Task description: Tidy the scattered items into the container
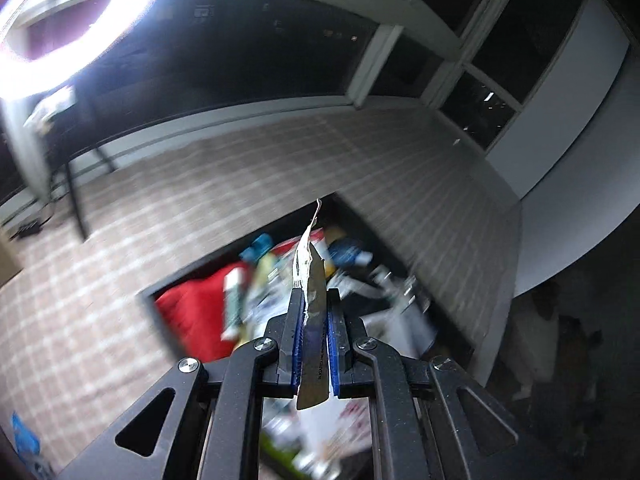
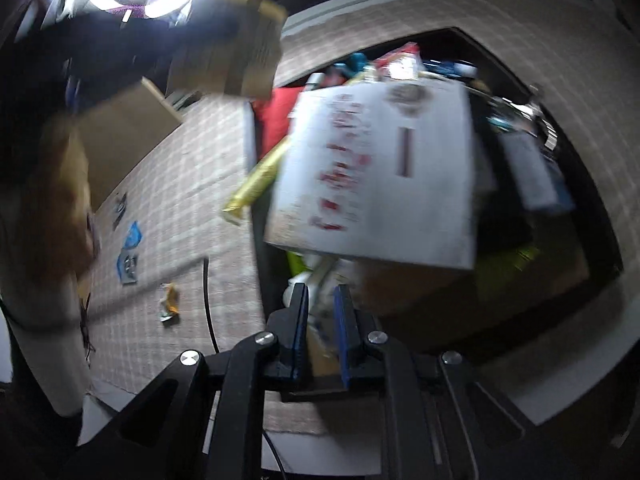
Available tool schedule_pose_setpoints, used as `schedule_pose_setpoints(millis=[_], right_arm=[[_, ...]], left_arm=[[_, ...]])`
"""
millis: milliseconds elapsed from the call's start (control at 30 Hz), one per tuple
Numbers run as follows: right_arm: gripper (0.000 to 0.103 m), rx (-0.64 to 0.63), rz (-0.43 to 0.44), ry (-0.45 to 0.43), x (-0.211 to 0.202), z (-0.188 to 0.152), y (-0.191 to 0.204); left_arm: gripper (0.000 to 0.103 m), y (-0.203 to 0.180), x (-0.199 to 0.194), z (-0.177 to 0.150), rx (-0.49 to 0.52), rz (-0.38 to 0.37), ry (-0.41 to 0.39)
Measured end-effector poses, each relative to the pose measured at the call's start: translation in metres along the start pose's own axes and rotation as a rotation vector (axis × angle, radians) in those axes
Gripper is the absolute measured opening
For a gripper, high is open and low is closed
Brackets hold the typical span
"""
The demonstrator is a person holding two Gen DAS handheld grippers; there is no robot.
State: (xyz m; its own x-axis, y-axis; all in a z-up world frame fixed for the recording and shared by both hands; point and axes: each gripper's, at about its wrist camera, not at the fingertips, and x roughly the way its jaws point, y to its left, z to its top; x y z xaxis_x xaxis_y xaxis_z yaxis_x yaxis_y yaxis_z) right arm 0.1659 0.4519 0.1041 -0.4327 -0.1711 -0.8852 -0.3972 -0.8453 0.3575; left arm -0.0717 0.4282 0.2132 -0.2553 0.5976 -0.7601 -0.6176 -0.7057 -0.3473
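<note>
My left gripper (image 1: 315, 292) is shut on a thin silvery sachet (image 1: 314, 280) seen edge-on, with a torn white top, held above the dark container (image 1: 404, 236) full of colourful items. In the right wrist view my right gripper (image 2: 323, 292) is slightly open and empty, over the near edge of the same container (image 2: 600, 216). A large white box with red print (image 2: 380, 168) lies on top of the pile, with a yellow-green tube (image 2: 258, 184) sticking out at its left. The view is motion-blurred.
The container sits on a checked cloth (image 2: 176, 184). Blue packets (image 2: 130, 248) and a small orange wrapper (image 2: 170, 300) lie on the cloth at left. A black cable (image 2: 208, 304) crosses it. Cardboard boxes (image 2: 128, 132) stand at the back left. A ring light (image 1: 52, 12) glares above.
</note>
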Motion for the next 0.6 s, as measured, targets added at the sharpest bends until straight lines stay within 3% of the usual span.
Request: schedule_pose_setpoints(millis=[100, 133, 200, 400, 600], right_arm=[[0.014, 0.03, -0.019, -0.001, -0.005, -0.006, -0.018], [0.014, 0.043, -0.029, 0.0, -0.006, -0.007, -0.023], [0.014, 0.054, -0.04, -0.001, -0.008, -0.008, -0.028], [0.017, 0.055, -0.059, -0.021, -0.017, -0.004, -0.034], [0.019, 0.01, -0.051, -0.021, -0.013, 0.006, -0.012]], left_arm=[[0.017, -0.019, 0.021, 0.019, 0.014, -0.043, 0.028], [0.032, -0.024, 0.027, 0.023, 0.021, -0.03, 0.037], [0.048, -0.028, 0.033, 0.026, 0.031, -0.001, 0.028], [0.048, -0.018, 0.024, 0.02, 0.074, 0.04, 0.022], [0.046, 0.027, -0.014, 0.004, 0.055, 0.089, -0.001]])
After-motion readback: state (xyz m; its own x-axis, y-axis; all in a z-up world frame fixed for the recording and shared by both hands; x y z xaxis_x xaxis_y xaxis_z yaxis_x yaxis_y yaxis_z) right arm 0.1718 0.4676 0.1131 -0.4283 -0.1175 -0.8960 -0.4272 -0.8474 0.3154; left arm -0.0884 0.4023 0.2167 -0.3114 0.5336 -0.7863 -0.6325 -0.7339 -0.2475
